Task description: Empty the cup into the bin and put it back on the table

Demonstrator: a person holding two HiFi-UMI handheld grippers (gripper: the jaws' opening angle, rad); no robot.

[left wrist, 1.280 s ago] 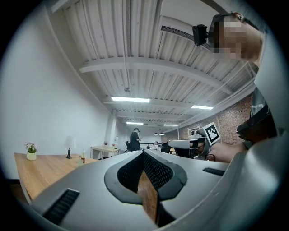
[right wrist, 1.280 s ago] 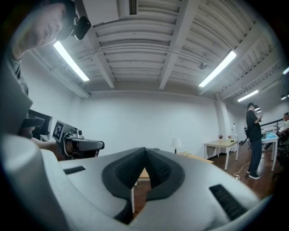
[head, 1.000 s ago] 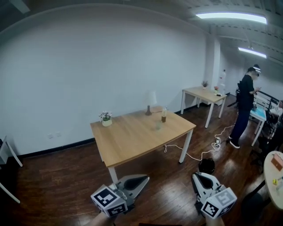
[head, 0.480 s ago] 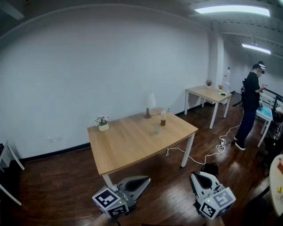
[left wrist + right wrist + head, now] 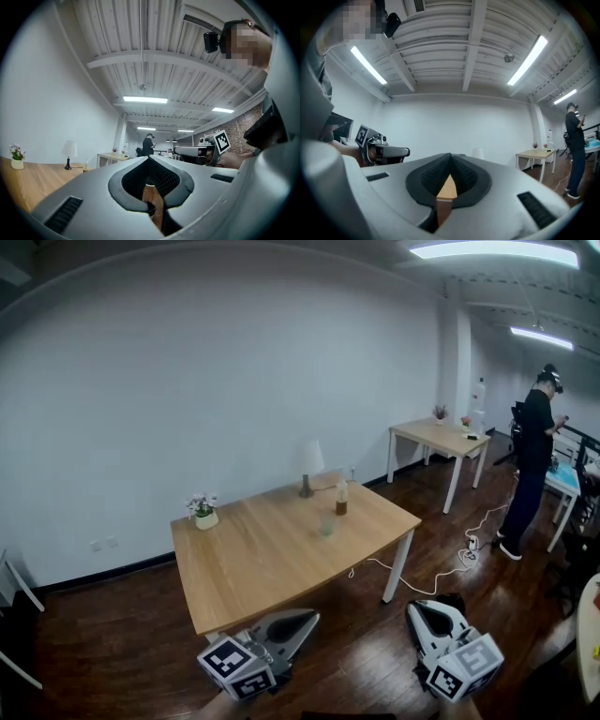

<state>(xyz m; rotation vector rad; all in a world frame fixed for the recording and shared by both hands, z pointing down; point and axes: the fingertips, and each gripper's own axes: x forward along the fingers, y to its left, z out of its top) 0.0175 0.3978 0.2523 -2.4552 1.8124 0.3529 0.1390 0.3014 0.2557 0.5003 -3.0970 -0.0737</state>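
We judge this to be the approach, before any grasp. The small translucent pale-green cup (image 5: pixel 325 527) stands upright near the middle of the pale wooden rectangular table (image 5: pixel 253 568), well apart from both grippers. Our left gripper (image 5: pixel 306 619) and right gripper (image 5: pixel 419 609), smooth grey shells with ribbed dark pads, are both clenched on nothing. Next we must close in, part one pair of jaws and take the cup's thin wall gently. A dark rounded shape (image 5: pixel 456 598) on the floor may be the bin.

No readable text; square markers on left gripper (image 5: pixel 305 620), right gripper (image 5: pixel 422 611).
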